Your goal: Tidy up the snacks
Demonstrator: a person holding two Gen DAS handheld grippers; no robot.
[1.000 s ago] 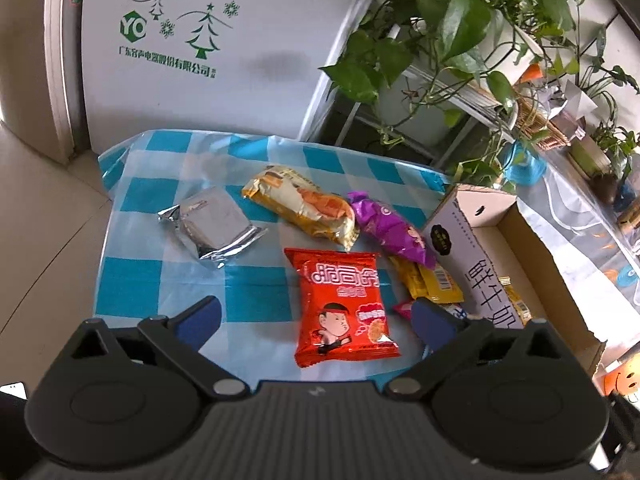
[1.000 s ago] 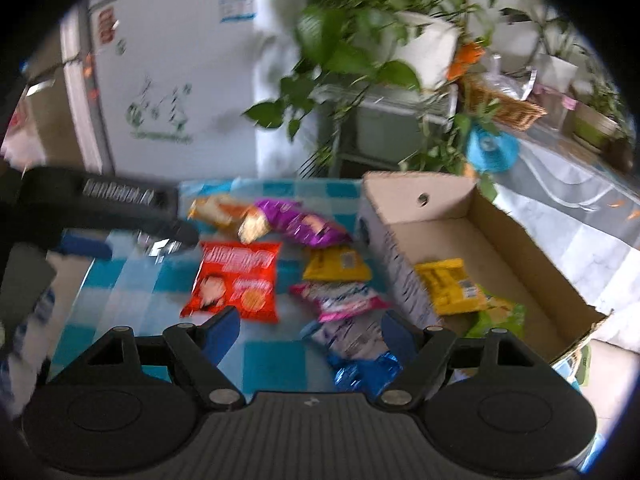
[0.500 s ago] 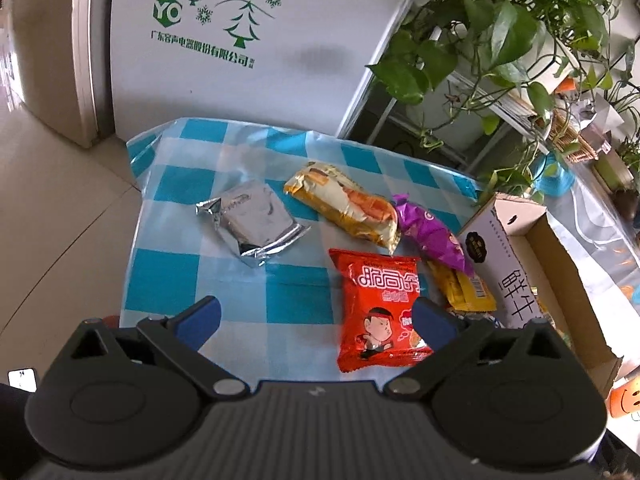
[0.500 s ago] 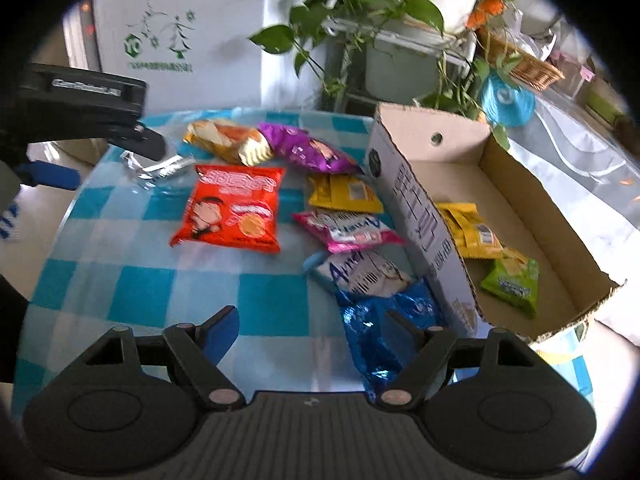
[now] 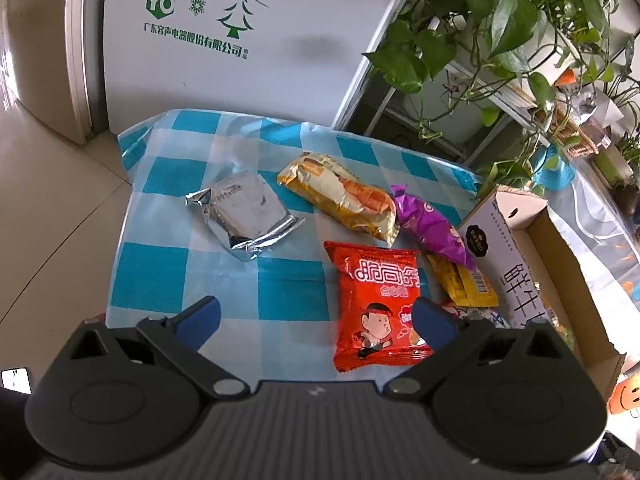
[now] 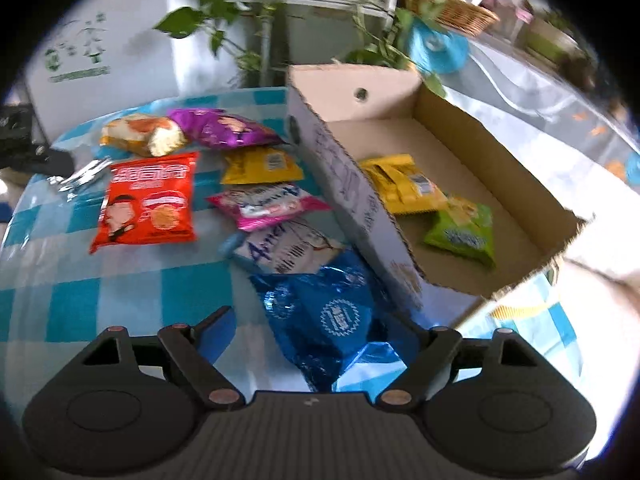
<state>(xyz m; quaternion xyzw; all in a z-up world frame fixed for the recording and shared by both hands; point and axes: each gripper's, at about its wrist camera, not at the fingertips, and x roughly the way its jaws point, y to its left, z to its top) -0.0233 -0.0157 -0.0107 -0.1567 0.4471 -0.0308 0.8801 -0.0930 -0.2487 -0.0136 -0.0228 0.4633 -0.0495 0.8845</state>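
Snack packets lie on a blue-checked tablecloth (image 5: pixel 152 268). In the left wrist view my left gripper (image 5: pixel 316 320) is open and empty, above the cloth, with a red packet (image 5: pixel 376 308) by its right finger, and a silver packet (image 5: pixel 244 212), an orange packet (image 5: pixel 340 196) and a purple packet (image 5: pixel 432 228) beyond. In the right wrist view my right gripper (image 6: pixel 312 336) is open, with a blue foil packet (image 6: pixel 332 312) between its fingers, untouched. A cardboard box (image 6: pixel 344 176) at the right holds a yellow packet (image 6: pixel 404 188) and a green packet (image 6: pixel 460 228).
A yellow packet (image 6: pixel 260 164), a pink packet (image 6: pixel 268 204) and a white packet (image 6: pixel 288 248) lie beside the box. A white appliance (image 5: pixel 240 40) stands behind the table. Potted plants on a rack (image 5: pixel 500 40) stand at the back right. The floor (image 5: pixel 48 184) lies at the left.
My right gripper has moved down and closer to the blue foil packet, now between its fingers. My left gripper has drifted left and back a little. Both stay open.
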